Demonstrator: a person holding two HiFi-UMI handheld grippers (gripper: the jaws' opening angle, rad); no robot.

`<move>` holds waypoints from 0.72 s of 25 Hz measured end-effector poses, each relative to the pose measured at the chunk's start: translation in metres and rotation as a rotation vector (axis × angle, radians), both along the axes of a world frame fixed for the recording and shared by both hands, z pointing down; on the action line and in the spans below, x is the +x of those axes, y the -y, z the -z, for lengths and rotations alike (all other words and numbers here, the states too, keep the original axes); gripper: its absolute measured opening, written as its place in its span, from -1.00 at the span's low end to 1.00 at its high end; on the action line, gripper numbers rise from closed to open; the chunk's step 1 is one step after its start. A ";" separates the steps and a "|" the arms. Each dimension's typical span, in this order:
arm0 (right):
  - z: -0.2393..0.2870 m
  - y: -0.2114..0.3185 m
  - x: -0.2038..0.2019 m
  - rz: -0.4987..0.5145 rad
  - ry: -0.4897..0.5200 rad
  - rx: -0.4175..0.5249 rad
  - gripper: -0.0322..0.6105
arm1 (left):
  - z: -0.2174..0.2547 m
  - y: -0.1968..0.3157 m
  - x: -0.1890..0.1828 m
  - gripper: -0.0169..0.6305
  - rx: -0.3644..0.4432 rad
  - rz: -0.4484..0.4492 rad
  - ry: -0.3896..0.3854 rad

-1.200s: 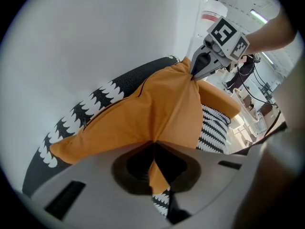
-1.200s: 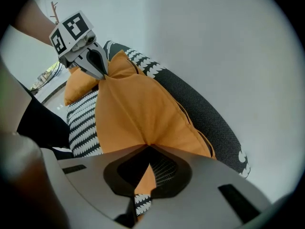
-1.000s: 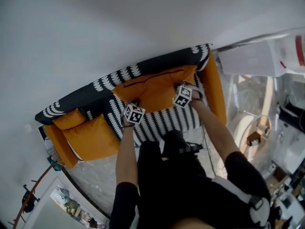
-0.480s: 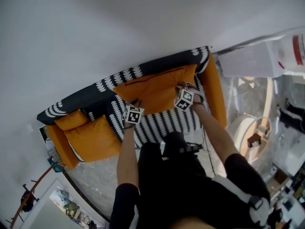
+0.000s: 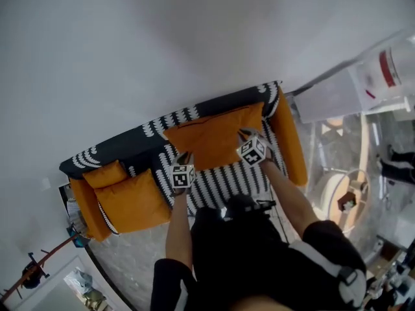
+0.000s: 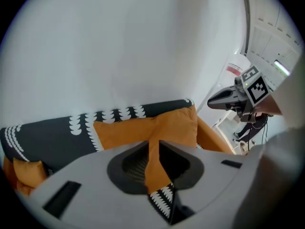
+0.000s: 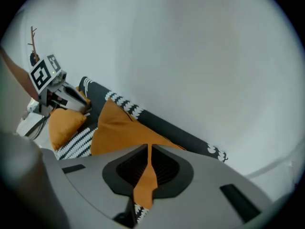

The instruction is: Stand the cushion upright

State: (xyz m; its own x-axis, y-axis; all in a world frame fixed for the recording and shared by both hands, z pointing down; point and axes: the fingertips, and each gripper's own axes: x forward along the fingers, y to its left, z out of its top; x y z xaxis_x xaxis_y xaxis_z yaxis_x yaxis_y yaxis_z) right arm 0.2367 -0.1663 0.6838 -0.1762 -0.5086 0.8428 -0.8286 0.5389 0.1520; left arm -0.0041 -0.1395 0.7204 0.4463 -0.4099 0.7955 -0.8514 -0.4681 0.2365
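A large orange cushion (image 5: 217,133) leans against the backrest of a black-and-white patterned sofa (image 5: 123,153). My left gripper (image 5: 185,157) is shut on the cushion's near left corner (image 6: 153,163). Its jaws have just been opening a little, and the fabric stays pinched between them. My right gripper (image 5: 246,135) is shut on the near right corner (image 7: 145,178), its jaws having just been closing on that fabric. In the left gripper view the cushion (image 6: 143,128) stands along the backrest. The right gripper view shows the cushion (image 7: 116,132) raised off the striped seat (image 7: 76,144).
Two smaller orange cushions (image 5: 133,198) (image 5: 104,173) lie at the sofa's left end. An orange armrest (image 5: 288,141) closes the right end. A white wall rises behind the sofa. A round wooden piece (image 5: 340,193) and a white appliance (image 5: 389,70) stand to the right.
Both grippers have risen with the cushion's near corners in them. The cushion's front edge has come up off the seat, and it leans steeper against the backrest.
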 end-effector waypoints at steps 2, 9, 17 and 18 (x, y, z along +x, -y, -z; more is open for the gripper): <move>0.024 -0.003 -0.008 -0.046 0.051 0.029 -0.86 | 0.022 -0.003 0.000 -0.79 0.042 0.022 -0.019; 0.104 -0.027 -0.027 -0.189 0.220 0.183 -0.91 | 0.104 -0.020 0.004 -0.95 0.147 0.113 -0.100; 0.167 -0.073 -0.044 -0.287 0.359 0.277 -0.91 | 0.209 -0.052 0.014 -0.95 0.355 0.118 -0.164; 0.175 -0.080 -0.047 -0.287 0.377 0.292 -0.91 | 0.221 -0.057 0.013 -0.95 0.387 0.124 -0.171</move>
State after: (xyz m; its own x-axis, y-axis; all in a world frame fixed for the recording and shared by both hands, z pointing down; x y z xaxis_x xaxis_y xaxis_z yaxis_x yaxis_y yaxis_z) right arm 0.1898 -0.0867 0.5086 -0.2583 -0.7838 0.5647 -0.9618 0.2637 -0.0740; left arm 0.0086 -0.0826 0.4996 0.4867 -0.7217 0.4922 -0.8707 -0.4467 0.2060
